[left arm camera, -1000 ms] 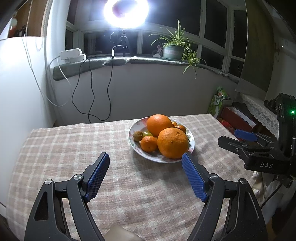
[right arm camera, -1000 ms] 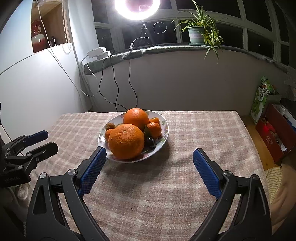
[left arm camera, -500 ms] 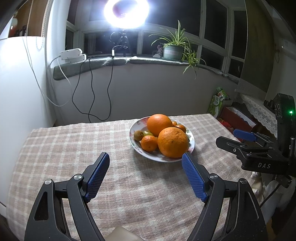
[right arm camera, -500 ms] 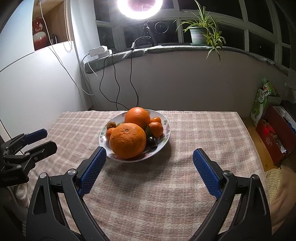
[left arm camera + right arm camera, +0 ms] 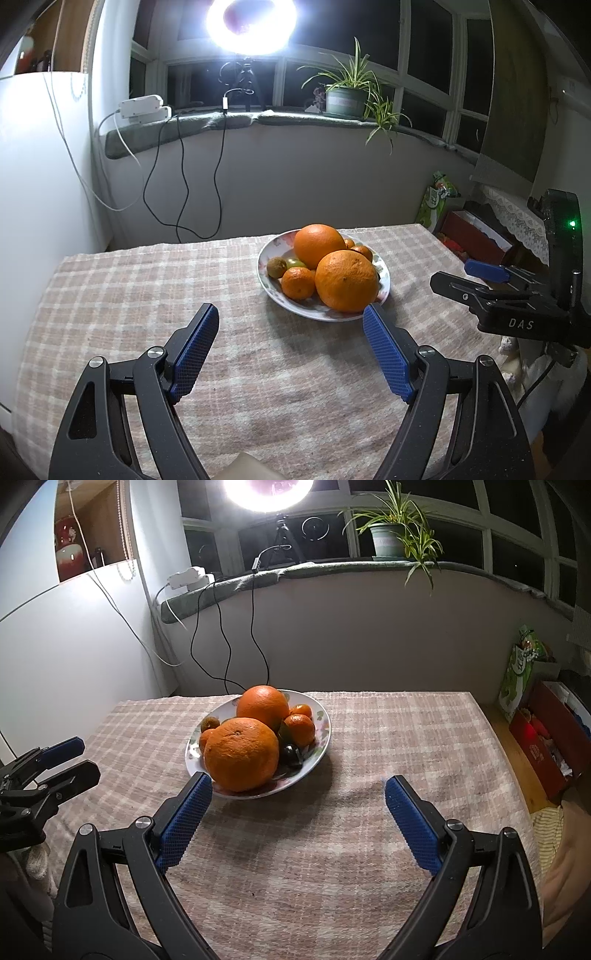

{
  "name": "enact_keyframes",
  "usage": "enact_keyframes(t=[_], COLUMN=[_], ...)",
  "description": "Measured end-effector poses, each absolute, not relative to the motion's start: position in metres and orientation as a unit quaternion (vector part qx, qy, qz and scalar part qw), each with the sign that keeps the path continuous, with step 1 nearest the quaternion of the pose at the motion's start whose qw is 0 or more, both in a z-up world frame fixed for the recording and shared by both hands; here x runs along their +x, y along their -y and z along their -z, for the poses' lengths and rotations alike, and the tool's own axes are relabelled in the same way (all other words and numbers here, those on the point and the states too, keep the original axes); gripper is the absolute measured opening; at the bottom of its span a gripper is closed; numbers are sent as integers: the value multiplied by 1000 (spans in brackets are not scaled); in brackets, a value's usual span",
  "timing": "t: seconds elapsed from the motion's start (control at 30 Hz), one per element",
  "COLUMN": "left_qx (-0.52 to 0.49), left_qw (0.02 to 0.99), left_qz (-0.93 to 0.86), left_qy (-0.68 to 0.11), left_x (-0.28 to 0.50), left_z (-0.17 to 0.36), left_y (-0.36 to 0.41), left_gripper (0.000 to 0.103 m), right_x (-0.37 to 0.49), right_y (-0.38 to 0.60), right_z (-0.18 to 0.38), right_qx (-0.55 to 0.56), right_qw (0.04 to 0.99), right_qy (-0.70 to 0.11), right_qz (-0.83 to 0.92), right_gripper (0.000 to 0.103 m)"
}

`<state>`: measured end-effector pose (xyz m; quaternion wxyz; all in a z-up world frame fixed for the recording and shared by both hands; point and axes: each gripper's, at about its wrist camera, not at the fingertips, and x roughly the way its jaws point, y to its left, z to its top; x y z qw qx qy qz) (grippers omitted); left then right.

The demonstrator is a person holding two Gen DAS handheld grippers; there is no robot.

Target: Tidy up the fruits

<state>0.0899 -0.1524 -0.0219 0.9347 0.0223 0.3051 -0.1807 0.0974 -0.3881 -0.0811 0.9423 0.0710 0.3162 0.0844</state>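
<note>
Hovering spread and empty, the left claw [image 5: 290,345] and right claw [image 5: 297,814] faced the plate [image 5: 322,716] of fruit mid-surface. Best approach: straddle the front orange [image 5: 242,758] at its widest, closing gently. It was nearly round, stem dimple up, no clear long axis.

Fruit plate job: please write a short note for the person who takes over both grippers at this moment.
Left gripper: open, holds nothing, above the cloth in front of the plate.
Right gripper: open, holds nothing, near the plate's front edge.
All visible fruit lies piled on the plate on the checked tablecloth: two big oranges, several small mandarins, a kiwi, a green fruit and a dark fruit.
Done: no fruit lies off the plate.
Left: the whole sorting. No second container is in view, so I cannot tell where the fruit should go.
</note>
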Motion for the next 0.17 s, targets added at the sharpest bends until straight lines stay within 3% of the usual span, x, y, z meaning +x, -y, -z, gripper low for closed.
enact_keyframes(t=[0.17], left_qx=[22], left_qw=[934], left_qz=[182], left_qy=[-306], left_x=[92], left_z=[24], left_y=[154], left_gripper=[81], right_x=[100], right_y=[391], right_z=[85], right_qx=[77], right_qw=[940], right_qy=[-321], right_qz=[-82], right_gripper=[97])
